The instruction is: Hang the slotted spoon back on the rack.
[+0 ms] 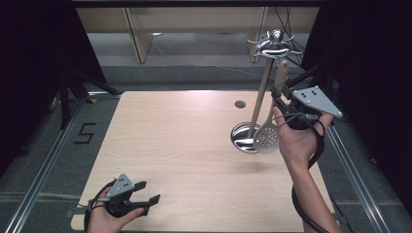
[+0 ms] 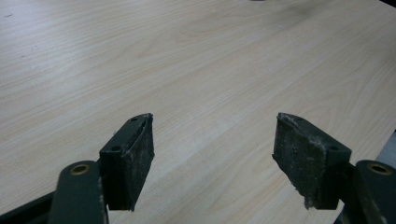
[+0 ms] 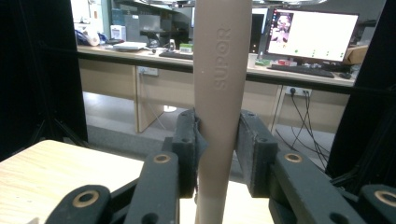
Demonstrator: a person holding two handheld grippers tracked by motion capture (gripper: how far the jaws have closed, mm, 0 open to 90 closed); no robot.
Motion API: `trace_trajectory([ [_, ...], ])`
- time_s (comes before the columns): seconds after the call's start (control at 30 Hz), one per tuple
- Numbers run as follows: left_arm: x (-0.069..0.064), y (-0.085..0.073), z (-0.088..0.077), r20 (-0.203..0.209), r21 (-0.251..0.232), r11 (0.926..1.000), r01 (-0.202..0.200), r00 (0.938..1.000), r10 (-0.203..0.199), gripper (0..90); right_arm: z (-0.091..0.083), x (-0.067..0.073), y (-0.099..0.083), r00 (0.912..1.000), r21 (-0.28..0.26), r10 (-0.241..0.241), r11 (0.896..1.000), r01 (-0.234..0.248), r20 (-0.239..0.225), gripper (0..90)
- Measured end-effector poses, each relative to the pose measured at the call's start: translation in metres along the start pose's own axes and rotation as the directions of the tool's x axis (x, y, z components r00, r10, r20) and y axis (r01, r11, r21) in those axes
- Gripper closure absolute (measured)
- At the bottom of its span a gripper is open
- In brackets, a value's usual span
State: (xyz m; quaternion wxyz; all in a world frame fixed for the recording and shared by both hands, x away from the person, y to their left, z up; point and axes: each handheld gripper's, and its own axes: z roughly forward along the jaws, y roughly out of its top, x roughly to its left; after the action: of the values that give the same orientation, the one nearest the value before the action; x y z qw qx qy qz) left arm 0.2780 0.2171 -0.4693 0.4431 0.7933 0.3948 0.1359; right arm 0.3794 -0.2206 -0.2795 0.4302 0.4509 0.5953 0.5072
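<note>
Up at the bench's [image 1: 170,145] far right, the right tool [image 1: 282,94] clamps the beige skimmer's handle [image 3: 219,93], held upright beside the metal rack [image 1: 265,73]; the left tool [image 1: 145,194] rests wide apart near the front-left corner.

The raised letters "SUPOR" run lengthwise along the beige handle of the slotted spoon [image 3: 220,93], which stands upright in the middle of the right gripper view; the word sits in the upper half of the frame, just above where the handle passes between the right gripper [image 3: 219,154] jaws. In the high view, a black "5" marking [image 1: 85,133] lies on the grey floor at the left of the frame, just beside the wooden table [image 1: 160,145]. The lit monitor [image 3: 310,35] at the upper right of the right gripper view shows content too small to read.
</note>
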Motion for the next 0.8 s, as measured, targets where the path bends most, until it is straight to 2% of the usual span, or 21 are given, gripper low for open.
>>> trace_trajectory([
  [0.07,0.000,0.000,0.000,0.002,-0.002,1.0000,0.003,1.0000,-0.003,28.4,0.002,-0.002,0.001,0.9999,0.002,-0.016,1.000,0.016,-0.003,70.9],
  [0.1,0.000,0.000,0.000,0.000,0.000,1.0000,0.005,1.0000,-0.005,28.4,0.002,-0.001,0.001,1.0000,0.009,0.001,1.000,-0.001,-0.001,71.0],
  [0.3,-0.001,0.000,0.000,0.007,-0.009,0.9999,0.009,0.9999,-0.009,28.4,0.009,-0.001,0.001,0.9999,0.027,-0.010,1.000,0.009,0.005,70.9],
  [0.37,-0.001,0.000,0.000,0.006,-0.009,0.9999,0.012,0.9999,-0.012,28.4,0.010,0.001,0.000,0.9999,0.036,0.011,0.999,-0.011,0.004,70.9],
  [0.43,-0.001,0.000,0.001,0.009,-0.012,0.9998,0.019,0.9998,-0.019,28.4,0.012,0.000,0.001,1.0000,0.041,-0.001,0.999,0.001,0.004,70.9],
  [0.47,0.001,0.000,0.000,-0.002,0.005,1.0000,-0.007,1.0000,0.007,28.4,0.014,0.001,0.001,1.0000,0.037,0.000,0.999,0.000,0.003,70.9],
  [0.5,0.000,0.000,0.000,0.009,-0.005,1.0000,0.007,0.9999,-0.007,28.4,0.014,0.001,0.001,1.0000,0.037,0.000,0.999,0.000,0.003,70.9],
  [0.57,0.000,0.000,0.000,0.005,-0.001,1.0000,0.001,1.0000,-0.001,28.5,0.015,0.001,0.002,0.9999,0.051,0.012,0.999,-0.013,0.010,70.9],
  [0.6,0.000,0.000,0.000,0.005,-0.002,1.0000,0.002,1.0000,-0.002,28.5,0.016,0.000,0.002,1.0000,0.045,-0.002,0.999,0.002,0.008,70.9],
  [0.67,-0.001,0.000,0.001,0.012,-0.011,0.9998,0.017,0.9998,-0.017,28.5,0.018,0.001,0.002,1.0000,0.058,0.003,0.998,-0.004,0.004,70.9],
  [0.8,-0.001,0.000,0.000,0.011,-0.004,0.9999,0.009,0.9999,-0.009,28.5,0.021,0.001,0.002,1.0000,0.063,0.010,0.998,-0.010,0.003,70.9],
])
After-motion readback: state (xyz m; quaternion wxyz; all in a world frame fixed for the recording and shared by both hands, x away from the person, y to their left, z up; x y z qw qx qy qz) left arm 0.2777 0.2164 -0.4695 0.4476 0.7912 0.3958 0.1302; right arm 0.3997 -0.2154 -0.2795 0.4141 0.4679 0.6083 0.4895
